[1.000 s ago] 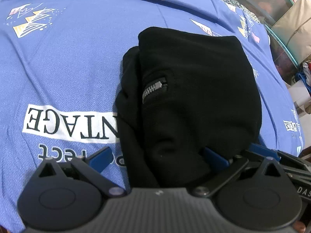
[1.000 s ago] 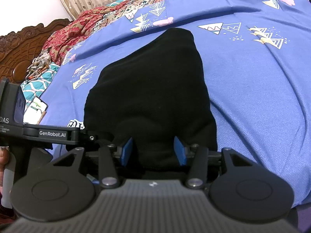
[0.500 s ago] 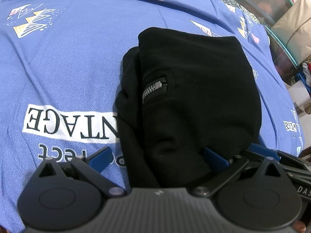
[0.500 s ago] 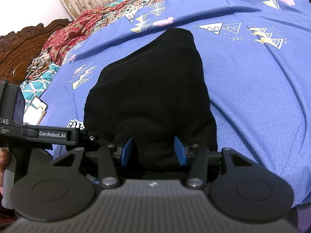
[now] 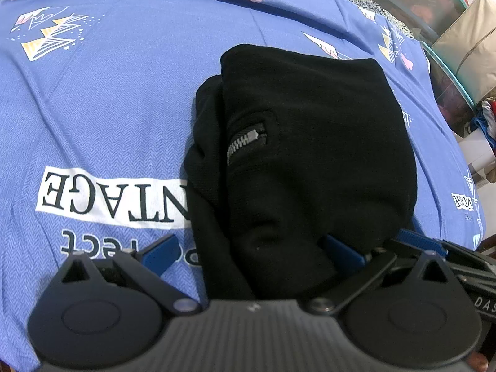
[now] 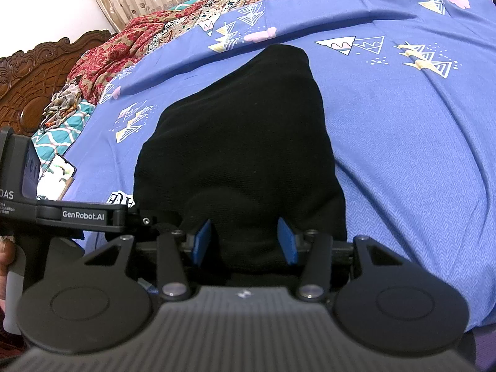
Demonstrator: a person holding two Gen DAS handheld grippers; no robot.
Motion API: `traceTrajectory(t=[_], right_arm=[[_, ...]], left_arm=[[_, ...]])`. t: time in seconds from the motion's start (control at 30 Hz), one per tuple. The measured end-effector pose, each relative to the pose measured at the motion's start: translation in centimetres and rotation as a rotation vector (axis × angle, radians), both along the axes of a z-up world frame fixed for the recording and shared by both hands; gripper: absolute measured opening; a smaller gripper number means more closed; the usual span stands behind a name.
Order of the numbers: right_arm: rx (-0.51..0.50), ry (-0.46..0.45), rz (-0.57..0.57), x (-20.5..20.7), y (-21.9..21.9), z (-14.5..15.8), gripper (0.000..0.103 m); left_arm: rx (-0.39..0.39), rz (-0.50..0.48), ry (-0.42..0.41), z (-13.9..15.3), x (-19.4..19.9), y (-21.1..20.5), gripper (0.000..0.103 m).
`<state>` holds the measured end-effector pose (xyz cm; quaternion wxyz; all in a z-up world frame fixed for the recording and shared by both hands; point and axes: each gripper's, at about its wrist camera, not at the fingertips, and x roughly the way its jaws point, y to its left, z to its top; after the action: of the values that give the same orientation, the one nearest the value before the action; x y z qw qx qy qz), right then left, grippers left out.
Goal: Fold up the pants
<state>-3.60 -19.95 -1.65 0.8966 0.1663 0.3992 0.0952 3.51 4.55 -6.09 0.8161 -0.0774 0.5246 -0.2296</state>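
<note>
The black pants (image 5: 310, 142) lie folded in a thick bundle on the blue printed bedsheet (image 5: 108, 108), a zipped pocket (image 5: 248, 142) on top. My left gripper (image 5: 252, 255) stands open at the bundle's near edge: its right pad is against the cloth, its left pad rests on the sheet apart from it. In the right wrist view the pants (image 6: 241, 142) stretch away from me. My right gripper (image 6: 245, 241) is shut on the bunched near end, and cloth fills the gap between both blue pads.
A carved wooden headboard (image 6: 37, 71), a red patterned quilt (image 6: 124, 40) and a phone (image 6: 59, 170) lie at the bed's left side. Plastic storage bins (image 5: 434, 9) stand beyond the bed's far right corner. A hand (image 6: 6, 248) holds the left gripper's handle.
</note>
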Motion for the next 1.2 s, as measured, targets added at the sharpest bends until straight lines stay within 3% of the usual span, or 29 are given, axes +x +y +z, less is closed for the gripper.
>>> traceTrajectory(t=[1.2], right_arm=[[-0.003,0.0,0.001,0.05,0.09,-0.1,0.051]], left_arm=[[-0.01,-0.002,-0.011,-0.07,-0.03,0.0,0.103]])
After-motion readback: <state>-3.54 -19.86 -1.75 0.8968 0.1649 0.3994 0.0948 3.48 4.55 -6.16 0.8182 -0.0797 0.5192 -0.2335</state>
